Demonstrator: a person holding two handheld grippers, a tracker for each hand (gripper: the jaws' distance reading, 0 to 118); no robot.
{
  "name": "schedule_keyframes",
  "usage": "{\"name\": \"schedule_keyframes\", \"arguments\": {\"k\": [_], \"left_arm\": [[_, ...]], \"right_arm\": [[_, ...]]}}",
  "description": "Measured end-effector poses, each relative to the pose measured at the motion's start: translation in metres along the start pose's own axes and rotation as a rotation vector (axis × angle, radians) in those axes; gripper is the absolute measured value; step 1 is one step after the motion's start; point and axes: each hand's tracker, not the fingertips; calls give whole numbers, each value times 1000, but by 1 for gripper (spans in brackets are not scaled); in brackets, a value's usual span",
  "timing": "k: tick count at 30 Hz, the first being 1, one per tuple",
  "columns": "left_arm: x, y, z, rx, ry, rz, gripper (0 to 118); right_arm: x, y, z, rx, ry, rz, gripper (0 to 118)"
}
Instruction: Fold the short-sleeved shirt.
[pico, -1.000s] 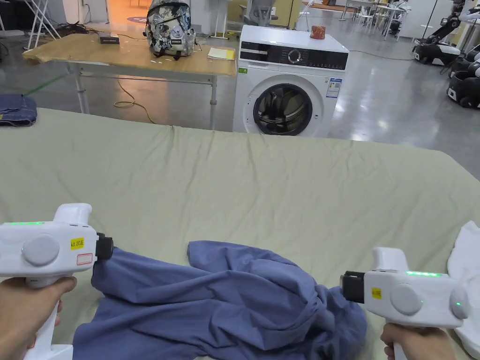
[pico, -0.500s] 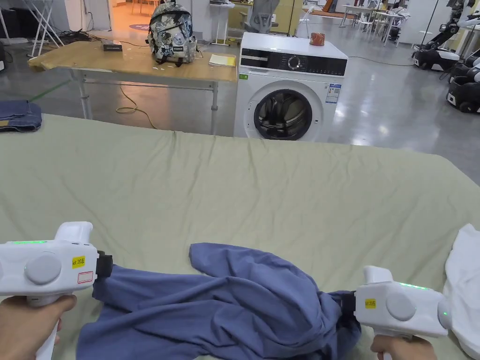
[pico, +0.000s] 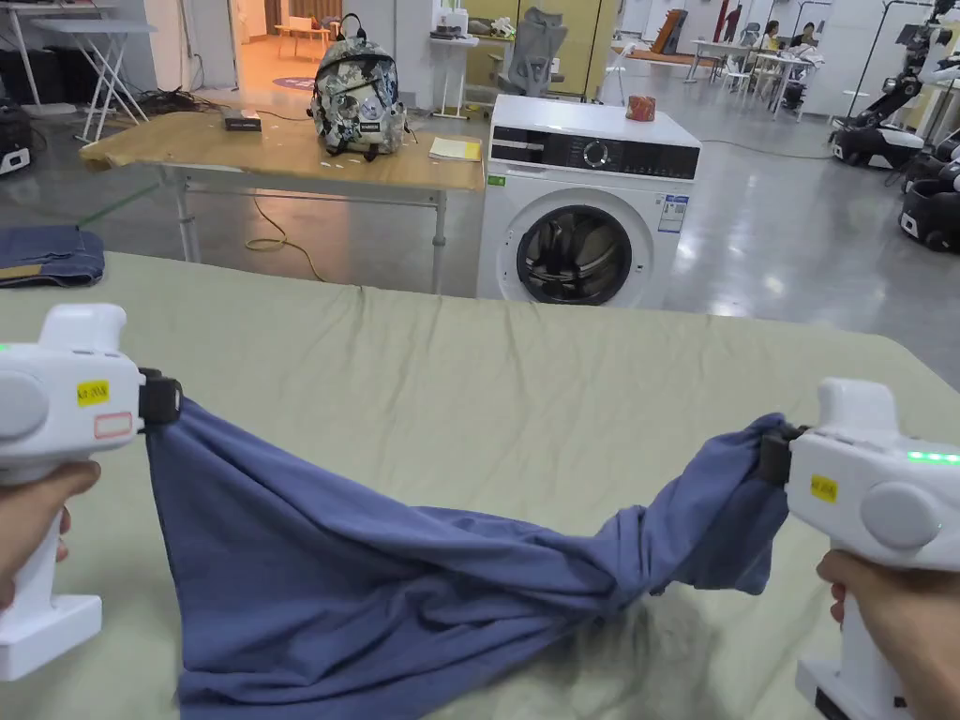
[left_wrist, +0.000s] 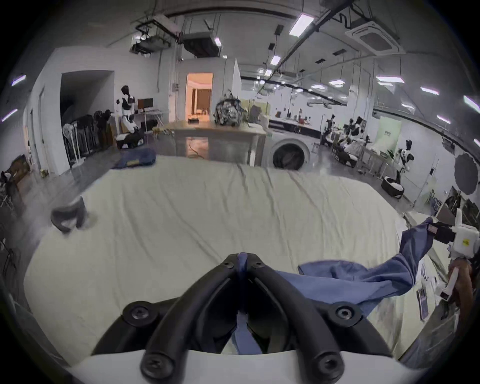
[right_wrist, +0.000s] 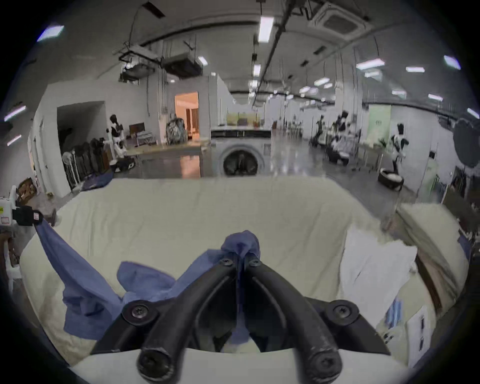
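Fingers of left gripper (left_wrist: 242, 259) and right gripper (right_wrist: 240, 259) pinched blue shirt (pico: 394, 572); shirt hung twisted, sagging across lower frame; hands raised at frame edges.

In the head view, the blue shirt (pico: 394, 600) runs off the bottom edge, its lower hem cut off and blurred at lower left. Both white grippers are cropped at the frame's sides. Folded dark fabric (pico: 47, 255) at the left edge is partly cut off.
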Motion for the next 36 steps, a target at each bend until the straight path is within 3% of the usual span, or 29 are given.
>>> {"name": "schedule_keyframes", "arguments": {"k": [4,8,19,36], "left_arm": [[-26,42,18,88,60,26,0],[-52,76,23,117,81,71,0],[-84,147,18,183,149,69,0],[-66,240,6,264,185,8,0]], "right_arm": [[-1,42,4,66,-67,47,2],[5,76,3,114,-83,-11,2],[6,151,-8,213,-143,29,2],[14,256,-35,307,-241,71,2]]}}
